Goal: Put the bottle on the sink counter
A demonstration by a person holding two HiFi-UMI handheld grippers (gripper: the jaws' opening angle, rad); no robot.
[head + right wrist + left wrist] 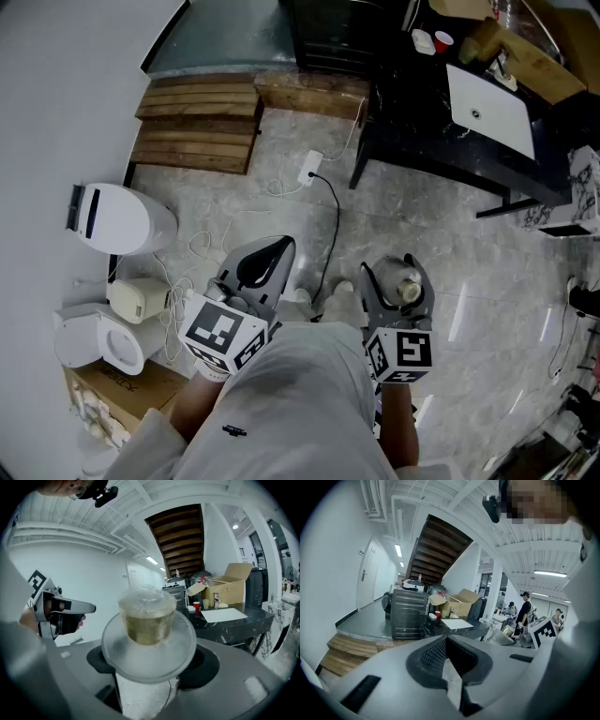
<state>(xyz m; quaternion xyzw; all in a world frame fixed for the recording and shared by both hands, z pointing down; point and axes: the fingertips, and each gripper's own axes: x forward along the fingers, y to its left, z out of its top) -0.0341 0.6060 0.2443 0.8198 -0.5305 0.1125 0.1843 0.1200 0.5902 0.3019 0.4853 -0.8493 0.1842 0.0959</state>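
Observation:
My right gripper (397,279) is shut on the bottle (409,290), which is clear, with a gold band under a clear cap. In the right gripper view the bottle (148,626) fills the middle, its wide shoulder resting between the jaws of the right gripper (149,670). My left gripper (277,251) hangs beside it over the floor, jaws closed together on nothing, and the left gripper (446,641) shows the same in its own view. The black sink counter (412,127) with its white basin (491,109) stands far ahead at the upper right, well apart from both grippers.
A white toilet (114,218) and another white fixture (94,342) stand at the left. Wooden steps (197,127) lie ahead. A cable and power strip (312,167) cross the marble floor. A cardboard box (525,56) and a red cup (442,39) sit on the counter. People (525,612) stand beyond.

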